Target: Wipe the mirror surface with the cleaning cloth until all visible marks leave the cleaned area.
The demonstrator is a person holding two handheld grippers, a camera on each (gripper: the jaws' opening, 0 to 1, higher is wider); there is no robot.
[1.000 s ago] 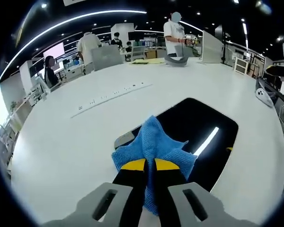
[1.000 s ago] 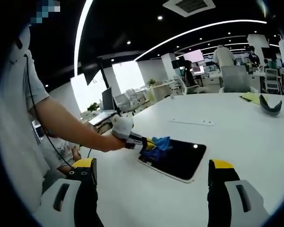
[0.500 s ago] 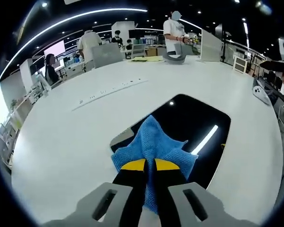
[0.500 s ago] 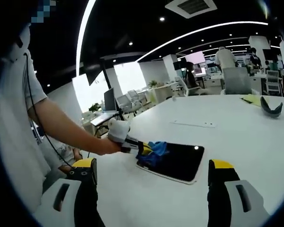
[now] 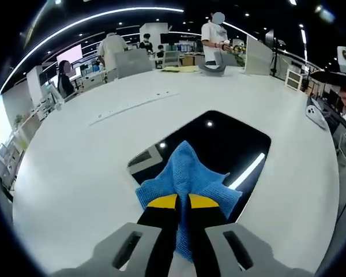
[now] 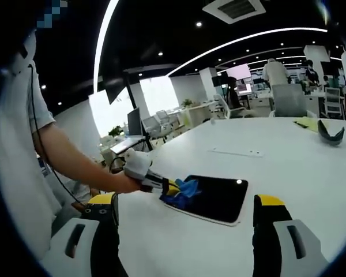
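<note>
A dark rectangular mirror (image 5: 225, 144) lies flat on the white table (image 5: 75, 167) and reflects ceiling lights. My left gripper (image 5: 182, 201) is shut on a blue cleaning cloth (image 5: 187, 173), which rests on the mirror's near corner. The right gripper view shows the same mirror (image 6: 216, 197) from the side, with the cloth (image 6: 180, 190) at its left end and the left gripper (image 6: 170, 187) held by a gloved hand. My right gripper (image 6: 184, 212) hovers off the table, open, nothing between its fingers.
A long white power strip (image 5: 132, 107) lies beyond the mirror. A dark curved object (image 5: 213, 69) and yellow papers (image 5: 176, 68) sit at the far table edge. A white device (image 5: 315, 112) lies at the right. Several people stand around desks in the background.
The left gripper has drawn the cloth back toward the mirror's near end, so more bare mirror shows beyond it. The right gripper has held still and open.
</note>
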